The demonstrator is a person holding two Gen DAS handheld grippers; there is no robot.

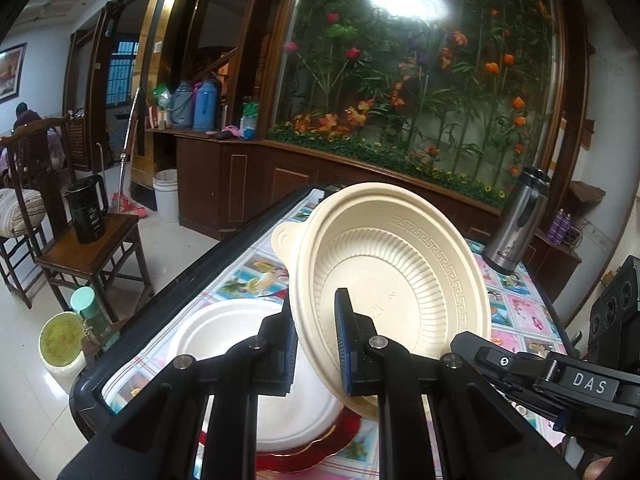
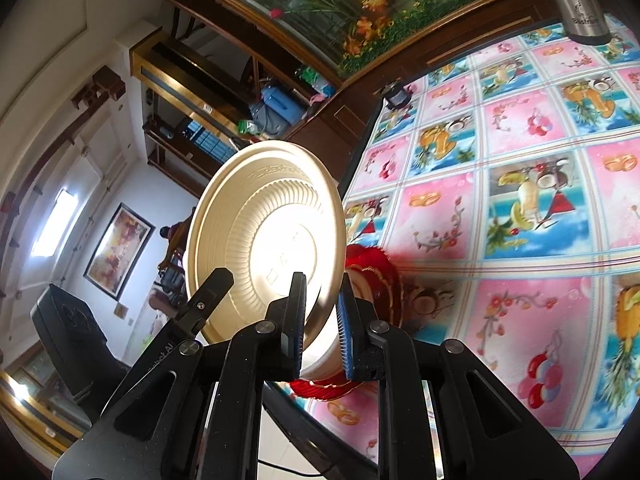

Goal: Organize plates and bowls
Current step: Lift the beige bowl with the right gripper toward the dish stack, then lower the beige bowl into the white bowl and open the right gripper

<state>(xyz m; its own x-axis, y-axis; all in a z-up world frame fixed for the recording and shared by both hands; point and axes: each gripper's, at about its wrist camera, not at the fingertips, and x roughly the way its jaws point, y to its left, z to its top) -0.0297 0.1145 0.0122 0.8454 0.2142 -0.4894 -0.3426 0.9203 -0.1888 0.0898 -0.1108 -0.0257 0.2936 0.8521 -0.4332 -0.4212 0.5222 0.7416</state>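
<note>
To the left of the left gripper (image 1: pixel 316 348) and below it, a white plate (image 1: pixel 224 344) is seen lying flat on a red plate (image 1: pixel 320 446) on the patterned tablecloth (image 1: pixel 520 312). Between this gripper's blue pads, the rim of a cream bowl (image 1: pixel 400 276) is clamped, the bowl being tilted up on edge above the table. The bowl's ribbed underside (image 2: pixel 264 240) is seen just ahead of the right gripper (image 2: pixel 322 320), and its rim is gripped there too. A steel thermos (image 1: pixel 516 220) stands far ahead, to the right.
</note>
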